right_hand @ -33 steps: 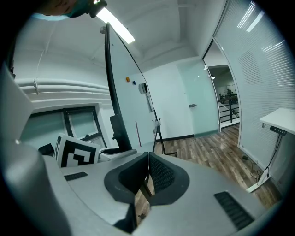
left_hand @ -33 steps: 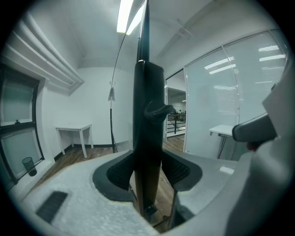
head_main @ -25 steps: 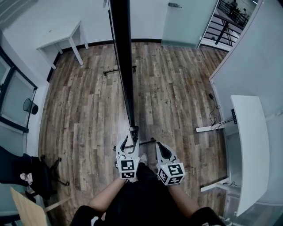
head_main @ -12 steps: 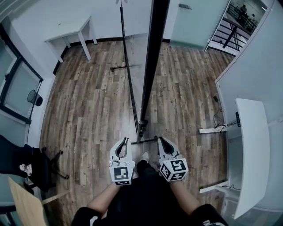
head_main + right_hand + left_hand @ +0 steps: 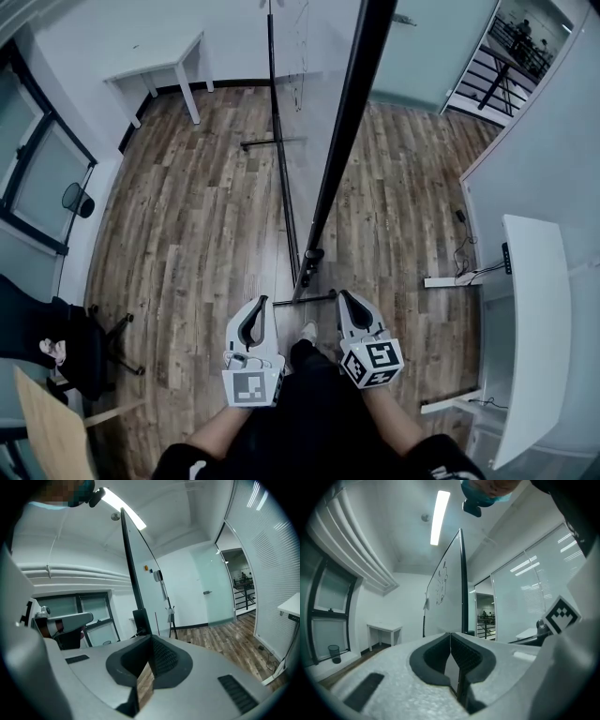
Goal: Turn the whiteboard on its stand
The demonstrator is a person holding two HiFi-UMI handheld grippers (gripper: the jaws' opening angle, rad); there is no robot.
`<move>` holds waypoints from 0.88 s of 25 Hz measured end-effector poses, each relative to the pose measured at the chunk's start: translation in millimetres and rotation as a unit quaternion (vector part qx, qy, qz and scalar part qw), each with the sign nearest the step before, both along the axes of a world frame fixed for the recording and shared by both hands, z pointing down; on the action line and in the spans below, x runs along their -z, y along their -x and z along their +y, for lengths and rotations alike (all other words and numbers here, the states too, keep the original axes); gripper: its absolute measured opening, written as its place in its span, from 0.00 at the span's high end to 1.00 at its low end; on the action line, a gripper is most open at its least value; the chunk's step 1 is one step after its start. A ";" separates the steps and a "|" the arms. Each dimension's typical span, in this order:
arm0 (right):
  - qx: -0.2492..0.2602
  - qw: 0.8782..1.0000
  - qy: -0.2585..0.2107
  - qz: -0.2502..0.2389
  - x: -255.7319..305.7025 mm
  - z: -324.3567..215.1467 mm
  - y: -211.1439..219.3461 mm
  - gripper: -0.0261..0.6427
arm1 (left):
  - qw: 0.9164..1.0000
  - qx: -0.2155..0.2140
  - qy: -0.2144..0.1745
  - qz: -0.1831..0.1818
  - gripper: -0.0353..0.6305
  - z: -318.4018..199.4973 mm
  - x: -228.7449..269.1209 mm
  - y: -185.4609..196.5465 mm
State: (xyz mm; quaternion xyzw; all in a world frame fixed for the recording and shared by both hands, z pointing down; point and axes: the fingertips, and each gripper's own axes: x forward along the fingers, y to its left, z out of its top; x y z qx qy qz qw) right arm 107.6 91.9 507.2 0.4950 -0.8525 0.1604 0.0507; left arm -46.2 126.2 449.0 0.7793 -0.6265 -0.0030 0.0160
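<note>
The whiteboard stands ahead of me, seen from above. Its black frame runs slantwise and its pale face shows to the left of it. The stand's post and foot bar lie under it. My left gripper is shut and empty, a little short of the foot bar; its jaws have just been closing with nothing between them. My right gripper is shut and empty beside the board's near end. The left gripper view shows the whiteboard past the left gripper. The right gripper view shows the whiteboard beyond the right gripper.
A white table stands at the far left wall. A long white desk runs along the right, with cables on the wood floor beside it. A black chair and a bin are at the left.
The whiteboard has swung from edge-on to slanted, its face now showing. My left gripper, open at the board's near end a second ago, has drawn back and shut.
</note>
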 end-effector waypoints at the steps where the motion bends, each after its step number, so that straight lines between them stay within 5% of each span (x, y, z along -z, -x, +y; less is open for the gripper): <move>1: 0.000 1.000 -0.001 -0.001 1.2 1.0 0.5 0.94 | 1.000 0.001 0.001 0.000 0.92 1.4 -0.1 0.0; 22: 0.017 1.000 -0.009 0.005 0.5 14.2 19.1 0.94 | 1.000 0.006 0.019 0.024 0.92 6.0 -14.3 16.2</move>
